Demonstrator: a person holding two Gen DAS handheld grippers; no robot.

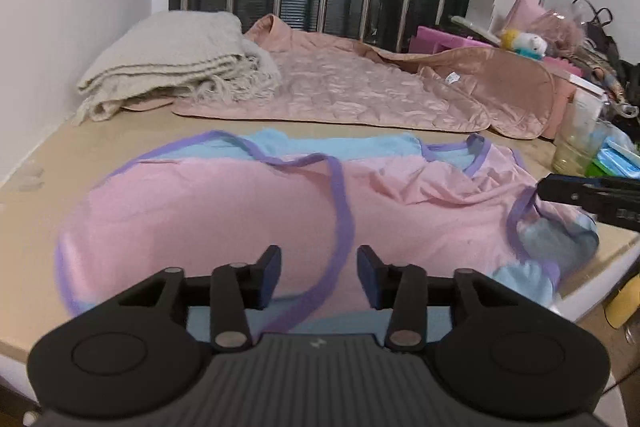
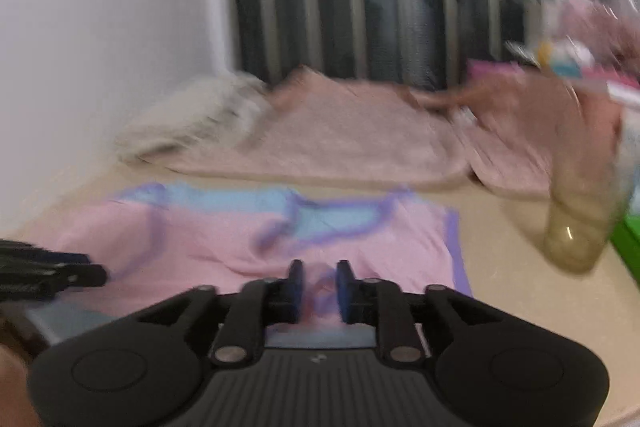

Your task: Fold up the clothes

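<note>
Left wrist view: the beige table (image 1: 48,155) carries the pink garment (image 1: 208,211) spread flat with 1 flap lapped over, the left gripper (image 1: 319,275) hovering above it, fingers parted (nothing held). The right gripper (image 2: 319,287) pinches a pink fold; judging by that grip, carry the edge over evenly, keeping the purple trim (image 1: 344,211) straight.

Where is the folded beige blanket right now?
In the left wrist view, the beige blanket sits at the table's far left, against the wall, overlapping the left end of the pink quilted cover.

Motion blur smears the right wrist view; the glass jar (image 2: 576,227) loses its outline.
</note>
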